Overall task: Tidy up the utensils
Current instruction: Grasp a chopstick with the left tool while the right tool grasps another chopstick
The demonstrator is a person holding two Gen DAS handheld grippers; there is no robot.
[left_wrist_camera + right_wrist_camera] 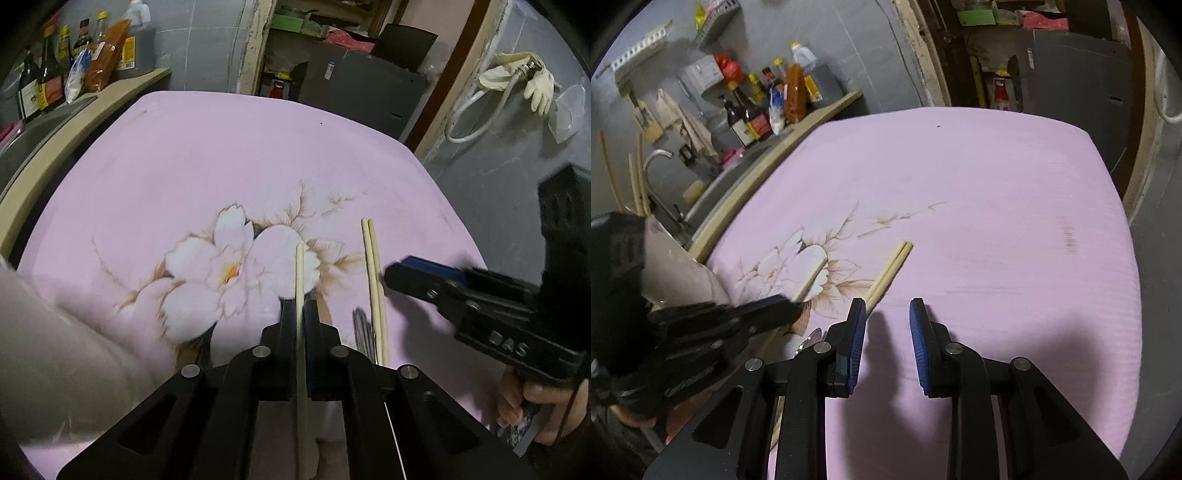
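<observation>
A single pale wooden chopstick (299, 273) runs straight up between my left gripper's (300, 308) fingers, which are shut on it just over the pink flowered cloth (221, 147). To its right a pair of chopsticks (373, 273) lies side by side on the cloth, with a metal utensil (364, 332) beside their near ends. My right gripper (888, 314) hovers open with nothing between its blue pads (858, 343). Its left finger stands close beside the pair of chopsticks (892, 267). In the right wrist view the left gripper (790, 310) holds the single chopstick (812, 275) at the left.
A pale container (679, 269) stands at the cloth's left edge, with several chopsticks (637, 184) upright behind it. Sauce bottles (753, 114) line a counter beside a sink and tap (657, 157). A dark cabinet (369, 85) stands beyond the far edge. A hand (535, 402) grips the right gripper's handle.
</observation>
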